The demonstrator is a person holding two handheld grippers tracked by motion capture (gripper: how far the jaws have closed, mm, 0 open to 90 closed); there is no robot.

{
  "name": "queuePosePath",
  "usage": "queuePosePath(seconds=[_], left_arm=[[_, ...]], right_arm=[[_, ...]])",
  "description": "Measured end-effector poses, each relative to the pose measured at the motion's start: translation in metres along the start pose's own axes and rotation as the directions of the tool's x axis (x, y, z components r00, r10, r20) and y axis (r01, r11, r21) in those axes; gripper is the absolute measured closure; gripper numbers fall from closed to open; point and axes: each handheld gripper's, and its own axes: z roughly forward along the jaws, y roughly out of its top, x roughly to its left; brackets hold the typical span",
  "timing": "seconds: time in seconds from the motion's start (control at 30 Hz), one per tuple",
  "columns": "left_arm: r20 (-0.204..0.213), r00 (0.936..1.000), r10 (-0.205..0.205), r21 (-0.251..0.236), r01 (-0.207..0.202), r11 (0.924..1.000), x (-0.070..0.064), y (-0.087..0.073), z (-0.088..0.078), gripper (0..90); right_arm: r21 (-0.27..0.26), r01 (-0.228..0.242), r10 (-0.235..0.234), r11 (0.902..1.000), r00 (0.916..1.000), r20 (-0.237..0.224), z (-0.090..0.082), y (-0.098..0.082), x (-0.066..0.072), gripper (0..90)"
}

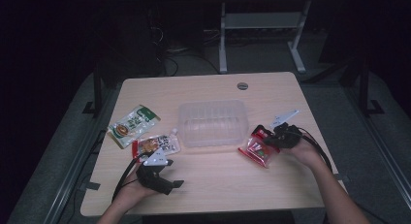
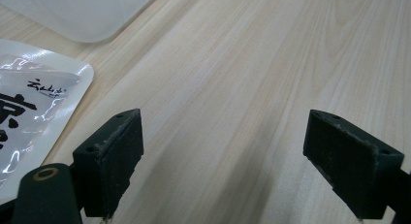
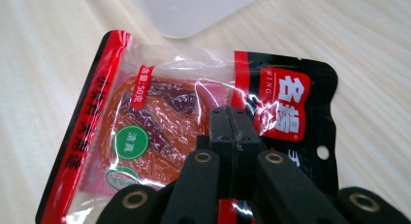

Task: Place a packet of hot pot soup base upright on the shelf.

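right gripper (image 1: 272, 139) at the table's right side, jaws pinched together on the red snack packet (image 1: 257, 149), gripping it by the edge nearest the hand. packet just off the right end of the clear plastic tub (image 1: 211, 122), near it but apart in the high view, one corner angled toward the table's (image 1: 271, 185) front edge. whether lifted or flat on the wood, cannot tell. seen along the right gripper's own jaws: pads closed flat against each other over the packet's (image 3: 160, 112) clear window, reddish-brown food inside, a green round sticker at lower left, a red label with white characters on the black upper right corner, a small punched hole in the black border. pale corner of the tub (image 3: 194, 10) just beyond the packet's top edge.

left gripper (image 1: 165, 183) low at the front left of the table, jaws spread wide with nothing between them, only bare wood beneath. in its own view, pads (image 2: 114, 161) well apart, left one just beside the edge of a white packet with black lettering (image 2: 34, 112), not touching it. same white packet (image 1: 157, 145) in the high view lying flat just behind that gripper, left of the tub. green packet (image 1: 133, 125) farther back and left, flat on the wood, just beside the white one. round grey cap (image 1: 243, 86) set in the tabletop behind the tub.
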Motion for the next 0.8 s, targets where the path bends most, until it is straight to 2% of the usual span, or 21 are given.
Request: queuePosePath(seconds=[0.13, 0.17, 0.3, 0.33, 0.43, 0.47, 0.53, 0.63, 0.7, 0.73, 0.8], left_arm=[[0.001, 1.0000, -0.001, 0.000, 0.001, 1.0000, 0.000, 0.000, 0.000, 13.8], [0.002, 1.0000, -0.002, 0.000, 0.002, 1.0000, 0.000, 0.000, 0.000, 13.8], [0.004, 1.0000, -0.003, 0.004, 0.003, 1.0000, 0.000, 0.000, 0.001, 13.8], [0.006, 1.0000, -0.007, 0.003, 0.007, 1.0000, 0.000, 0.001, 0.001, 13.8], [0.008, 1.0000, 0.001, 0.004, -0.001, 1.0000, 0.000, 0.001, 0.002, 13.8], [0.009, 1.0000, -0.001, 0.002, 0.001, 1.0000, -0.001, 0.002, 0.003, 13.8], [0.011, 0.9999, 0.006, 0.007, -0.006, 1.0000, -0.002, 0.002, 0.003, 13.8], [0.015, 0.9999, 0.008, 0.012, -0.008, 0.9999, -0.002, 0.002, 0.003, 13.8], [0.016, 0.9999, 0.003, 0.005, -0.003, 1.0000, -0.003, 0.002, 0.003, 13.8], [0.017, 0.9999, 0.001, 0.004, -0.001, 1.0000, -0.003, 0.002, 0.003, 13.8], [0.016, 0.9999, 0.005, 0.006, -0.005, 1.0000, -0.002, 0.002, 0.003, 13.8]], right_arm=[[0.011, 0.017, -0.017, 0.9998, 0.9997, -0.020, 0.001, 0.003, 0.006, 89.8], [0.022, 0.032, -0.031, 0.9992, 0.9991, -0.030, 0.002, 0.005, 0.012, 89.9], [0.030, 0.062, -0.061, 0.9976, 0.9975, -0.036, 0.003, 0.006, 0.019, 89.8], [0.029, 0.084, -0.083, 0.9961, 0.9956, -0.045, 0.004, 0.007, 0.027, 89.9], [0.026, 0.096, -0.094, 0.9950, 0.9934, -0.065, 0.005, 0.008, 0.031, 89.9], [0.026, 0.117, -0.114, 0.9928, 0.9905, -0.076, 0.007, 0.010, 0.036, 89.9], [0.028, 0.116, -0.113, 0.9928, 0.9902, -0.082, 0.007, 0.011, 0.037, 89.8], [0.022, 0.135, -0.132, 0.9906, 0.9857, -0.105, 0.010, 0.013, 0.043, 89.8], [0.019, 0.167, -0.163, 0.9858, 0.9787, -0.124, 0.013, 0.016, 0.047, 89.9], [0.019, 0.167, -0.163, 0.9858, 0.9787, -0.124, 0.013, 0.016, 0.047, 89.9], [0.014, 0.187, -0.183, 0.9823, 0.9716, -0.151, 0.017, 0.021, 0.056, 89.8]])
